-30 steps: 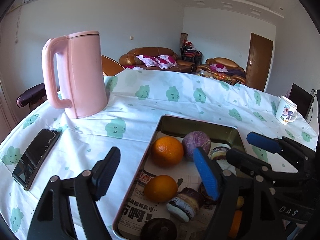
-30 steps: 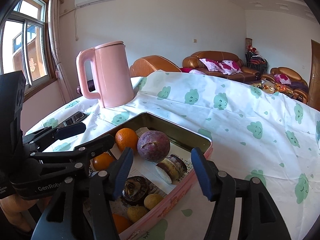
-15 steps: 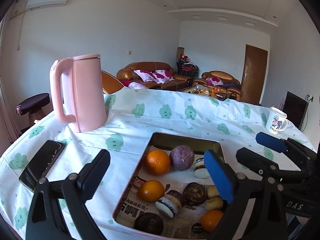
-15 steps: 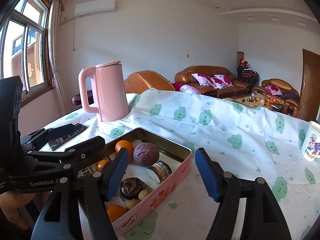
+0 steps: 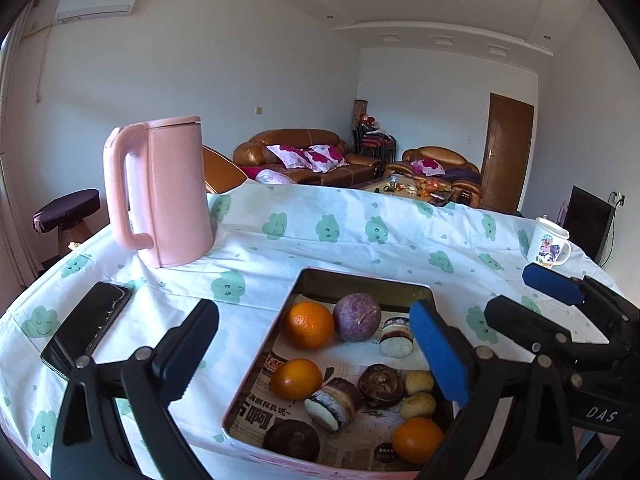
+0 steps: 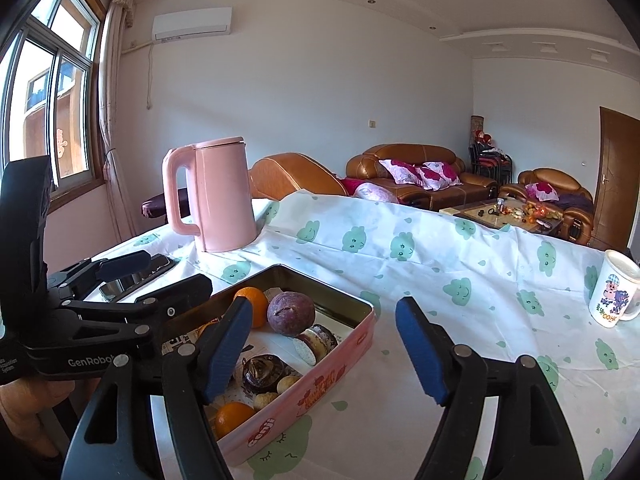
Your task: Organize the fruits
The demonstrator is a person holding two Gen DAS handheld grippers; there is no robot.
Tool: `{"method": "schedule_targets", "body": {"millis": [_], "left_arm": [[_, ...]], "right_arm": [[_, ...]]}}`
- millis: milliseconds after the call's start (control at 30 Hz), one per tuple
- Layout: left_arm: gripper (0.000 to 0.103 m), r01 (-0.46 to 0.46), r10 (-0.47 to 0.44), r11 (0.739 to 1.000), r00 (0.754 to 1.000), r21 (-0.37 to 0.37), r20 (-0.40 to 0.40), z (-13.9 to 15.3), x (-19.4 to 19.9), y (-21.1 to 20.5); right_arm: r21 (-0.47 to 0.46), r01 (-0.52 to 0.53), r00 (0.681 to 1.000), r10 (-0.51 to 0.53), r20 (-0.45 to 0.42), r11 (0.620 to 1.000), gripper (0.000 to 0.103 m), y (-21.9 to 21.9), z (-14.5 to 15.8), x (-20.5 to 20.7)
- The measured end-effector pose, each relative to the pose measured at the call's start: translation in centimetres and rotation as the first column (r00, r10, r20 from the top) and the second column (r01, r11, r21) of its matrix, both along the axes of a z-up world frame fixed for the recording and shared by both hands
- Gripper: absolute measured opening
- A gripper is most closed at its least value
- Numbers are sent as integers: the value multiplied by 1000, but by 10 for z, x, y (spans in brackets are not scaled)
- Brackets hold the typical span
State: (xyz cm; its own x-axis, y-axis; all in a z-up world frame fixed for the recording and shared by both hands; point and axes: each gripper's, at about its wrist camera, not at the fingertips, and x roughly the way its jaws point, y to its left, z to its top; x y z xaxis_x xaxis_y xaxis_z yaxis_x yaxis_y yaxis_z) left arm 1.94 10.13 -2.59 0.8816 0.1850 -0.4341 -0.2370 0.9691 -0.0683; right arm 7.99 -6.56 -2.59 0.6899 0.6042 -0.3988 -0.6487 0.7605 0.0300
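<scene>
A pink tin tray point(image 5: 360, 276) lined with newspaper sits on the cloud-print tablecloth. It holds three oranges point(image 5: 309, 325) point(image 5: 297, 378) point(image 5: 418, 439), a purple round fruit point(image 5: 357, 317) and several small cakes and buns point(image 5: 380, 380). My left gripper point(image 5: 316, 350) hovers over the tray's near left part, wide open with nothing between its fingers. The right gripper point(image 6: 324, 350) hangs above the tray's right wall point(image 6: 340, 360); its jaws are opening and hold nothing. The purple fruit point(image 6: 290, 313) and an orange point(image 6: 252, 306) lie just beyond its left pad.
A tall pink kettle point(image 5: 172, 192) stands at the back left. A dark phone point(image 5: 88, 328) lies on the cloth left of the tray. A white cartoon mug point(image 6: 616, 288) stands at the far right. Sofas and a low table stand beyond the table's far edge.
Both grippers have drawn back and risen from the tray, so more of the tray and room shows. Both pairs of jaws have spread wider.
</scene>
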Motion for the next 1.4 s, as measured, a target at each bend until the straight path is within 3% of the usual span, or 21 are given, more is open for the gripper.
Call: {"method": "schedule_targets", "body": {"millis": [1100, 1400], "left_arm": [[103, -10, 10, 1000, 999, 17, 33, 7, -4, -7], [103, -29, 29, 998, 1000, 49, 8, 6, 0, -13]], "right_arm": [[19, 40, 999, -40, 25, 999, 76, -20, 6, -2], [26, 55, 998, -56, 30, 998, 76, -29, 7, -2]]}}
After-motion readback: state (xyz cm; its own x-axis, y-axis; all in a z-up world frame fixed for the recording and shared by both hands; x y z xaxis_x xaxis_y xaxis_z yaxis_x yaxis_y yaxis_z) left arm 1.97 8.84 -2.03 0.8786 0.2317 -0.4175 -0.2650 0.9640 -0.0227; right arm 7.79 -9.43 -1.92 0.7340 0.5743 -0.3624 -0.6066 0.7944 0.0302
